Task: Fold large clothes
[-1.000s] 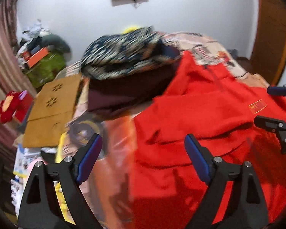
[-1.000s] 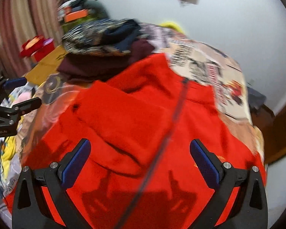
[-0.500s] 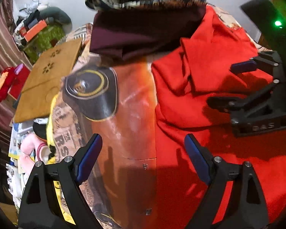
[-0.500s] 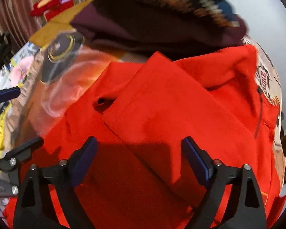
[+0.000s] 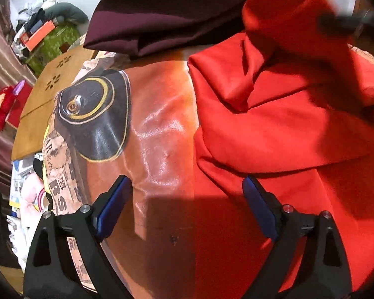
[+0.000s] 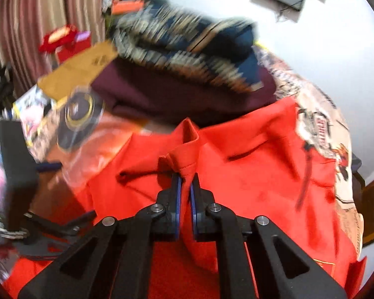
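A large red garment (image 5: 281, 129) lies spread on the printed bed cover (image 5: 152, 129); it also fills the right wrist view (image 6: 256, 182). My left gripper (image 5: 184, 204) is open and empty, low over the garment's left edge and the bare cover. My right gripper (image 6: 184, 182) is shut on a bunched fold of the red garment and lifts it off the rest. It shows as a dark blur at the top right of the left wrist view (image 5: 349, 22). The left gripper shows at the left of the right wrist view (image 6: 49, 226).
A folded maroon cloth (image 5: 167, 20) with a patterned dark blue cloth (image 6: 187, 49) on top lies at the far side of the bed. A wooden board (image 5: 47, 99) lies beside the bed at left. Clutter (image 5: 40, 37) and a striped curtain (image 6: 25, 25) stand at the far left.
My right gripper closed on a fold of the red garment and raised it. My left gripper moved lower and closer to the bed cover, staying open.
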Tool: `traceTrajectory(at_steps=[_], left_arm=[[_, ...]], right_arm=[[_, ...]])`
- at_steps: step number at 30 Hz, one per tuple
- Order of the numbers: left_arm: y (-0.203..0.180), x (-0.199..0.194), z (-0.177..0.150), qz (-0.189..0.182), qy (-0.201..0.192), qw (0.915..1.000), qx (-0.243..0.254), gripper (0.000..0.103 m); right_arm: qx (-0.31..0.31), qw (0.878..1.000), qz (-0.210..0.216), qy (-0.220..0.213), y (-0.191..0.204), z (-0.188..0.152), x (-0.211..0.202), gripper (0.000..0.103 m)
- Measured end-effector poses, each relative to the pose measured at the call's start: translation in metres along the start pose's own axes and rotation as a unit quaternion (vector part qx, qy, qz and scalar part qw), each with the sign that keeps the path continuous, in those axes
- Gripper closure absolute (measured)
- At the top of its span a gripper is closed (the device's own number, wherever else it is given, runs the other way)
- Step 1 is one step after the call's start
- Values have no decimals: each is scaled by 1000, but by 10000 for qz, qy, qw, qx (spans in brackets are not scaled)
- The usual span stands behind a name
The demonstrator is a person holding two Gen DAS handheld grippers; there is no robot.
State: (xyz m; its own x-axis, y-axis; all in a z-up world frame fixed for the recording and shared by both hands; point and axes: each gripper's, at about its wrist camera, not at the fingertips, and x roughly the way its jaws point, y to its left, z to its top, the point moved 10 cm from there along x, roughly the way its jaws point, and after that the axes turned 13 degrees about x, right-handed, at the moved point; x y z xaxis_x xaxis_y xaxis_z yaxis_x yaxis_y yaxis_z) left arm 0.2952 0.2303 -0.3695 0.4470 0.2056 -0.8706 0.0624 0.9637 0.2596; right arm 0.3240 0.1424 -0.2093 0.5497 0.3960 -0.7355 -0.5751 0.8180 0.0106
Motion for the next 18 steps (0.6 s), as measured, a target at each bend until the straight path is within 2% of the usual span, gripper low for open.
traceTrajectory(at_steps=[5, 7, 10, 14, 18], left_arm=[[2, 4, 8, 108, 33, 9999, -95, 12], [4, 5, 10, 147, 57, 9997, -162, 12], [7, 6, 12, 285, 98, 9992, -261, 12], [11, 8, 11, 464, 138, 9982, -356, 12], [17, 11, 13, 596, 195, 9971, -425, 12]], right_arm=[[692, 9960, -45, -557, -51, 32, -54, 98], [959, 9918, -197, -819, -81, 42, -80, 98], [1316, 9850, -368, -1050, -102, 48, -101, 98], [1831, 9744, -635, -1140, -154, 29, -127, 98], [2269, 9665, -826, -866, -192, -11, -128, 98]])
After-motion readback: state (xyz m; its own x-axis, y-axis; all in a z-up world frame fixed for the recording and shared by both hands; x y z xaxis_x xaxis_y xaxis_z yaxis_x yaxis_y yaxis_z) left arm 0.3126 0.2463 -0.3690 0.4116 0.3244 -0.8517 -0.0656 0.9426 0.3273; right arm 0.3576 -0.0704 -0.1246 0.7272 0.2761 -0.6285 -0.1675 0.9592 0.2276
